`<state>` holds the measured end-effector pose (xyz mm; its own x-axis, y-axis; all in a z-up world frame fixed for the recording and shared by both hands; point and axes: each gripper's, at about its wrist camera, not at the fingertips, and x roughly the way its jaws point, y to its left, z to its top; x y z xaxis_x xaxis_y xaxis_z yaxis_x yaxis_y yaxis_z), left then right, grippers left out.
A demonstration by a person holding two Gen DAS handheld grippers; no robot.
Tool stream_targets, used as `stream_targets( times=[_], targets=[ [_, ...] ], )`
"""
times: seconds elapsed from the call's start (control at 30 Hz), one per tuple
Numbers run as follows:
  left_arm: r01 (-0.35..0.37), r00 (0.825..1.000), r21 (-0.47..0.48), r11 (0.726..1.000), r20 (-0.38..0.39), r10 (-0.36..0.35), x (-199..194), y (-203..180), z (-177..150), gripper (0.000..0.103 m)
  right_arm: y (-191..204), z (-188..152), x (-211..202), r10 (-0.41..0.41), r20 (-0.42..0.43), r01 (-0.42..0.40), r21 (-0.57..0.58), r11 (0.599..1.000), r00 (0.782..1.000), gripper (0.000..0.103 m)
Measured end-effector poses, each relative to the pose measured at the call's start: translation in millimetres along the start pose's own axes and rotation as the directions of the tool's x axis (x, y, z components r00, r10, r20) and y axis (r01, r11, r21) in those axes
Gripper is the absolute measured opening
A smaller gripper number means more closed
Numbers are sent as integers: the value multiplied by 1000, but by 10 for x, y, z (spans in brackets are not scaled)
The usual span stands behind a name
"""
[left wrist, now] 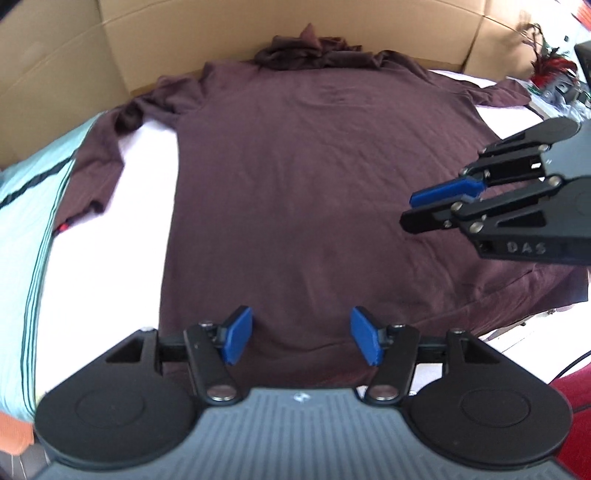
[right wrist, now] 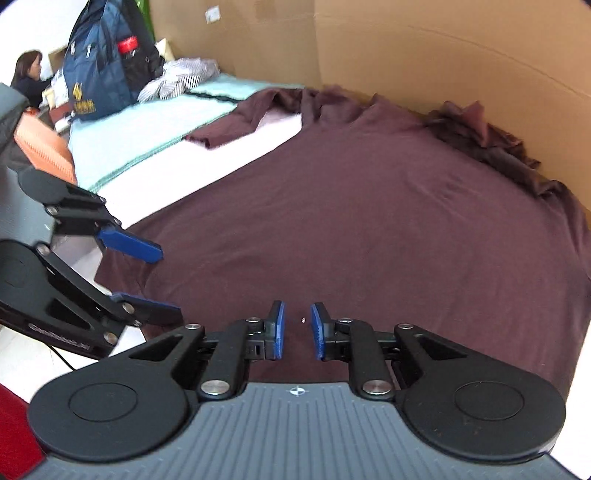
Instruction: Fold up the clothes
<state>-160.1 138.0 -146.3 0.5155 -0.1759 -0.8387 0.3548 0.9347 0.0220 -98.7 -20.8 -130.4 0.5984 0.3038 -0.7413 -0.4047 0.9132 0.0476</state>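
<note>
Here the left claw (left wrist: 301, 341) hangs over the near hem of the maroon shirt (left wrist: 314, 177), its blue pads (left wrist: 236, 339) standing wide apart with only bare cloth below them and nothing gripped, likely poised to take that hem. The right claw (right wrist: 297, 330) hovers above the shirt's near right part, its jaws drawn nearly together, a narrow gap showing and no fabric pinched between them. The shirt lies spread flat on the white surface (left wrist: 140, 206), collar bunched against the cardboard wall (left wrist: 258, 26) at its far side, left sleeve trailing toward a pale green cloth (left wrist: 33, 192), seemingly laid out ready for a first fold.
</note>
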Motion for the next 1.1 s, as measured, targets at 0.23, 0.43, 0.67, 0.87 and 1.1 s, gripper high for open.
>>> stream_targets(
  times=[0.23,0.43,0.67,0.87,1.1],
  targets=[
    [17,1000,-12,1000,-1,-17,21,69,-9,68,32,-20,44,0,-12,1,57,998,1000,1],
    [39,999,52,998,12,-39,-45,75,0,67,-19,-212,-317,160,-118,-152,76,985,980,1],
    [86,995,117,989,45,-92,13,-12,162,67,-210,-444,-722,128,-161,-98,179,979,979,17],
    [197,972,198,960,85,-218,328,-315,561,59,-329,-447,-561,-82,-188,136,298,945,979,27],
    [291,946,362,886,27,-322,337,-562,365,46,-637,-697,-754,-153,-235,252,482,839,960,38]
  ],
)
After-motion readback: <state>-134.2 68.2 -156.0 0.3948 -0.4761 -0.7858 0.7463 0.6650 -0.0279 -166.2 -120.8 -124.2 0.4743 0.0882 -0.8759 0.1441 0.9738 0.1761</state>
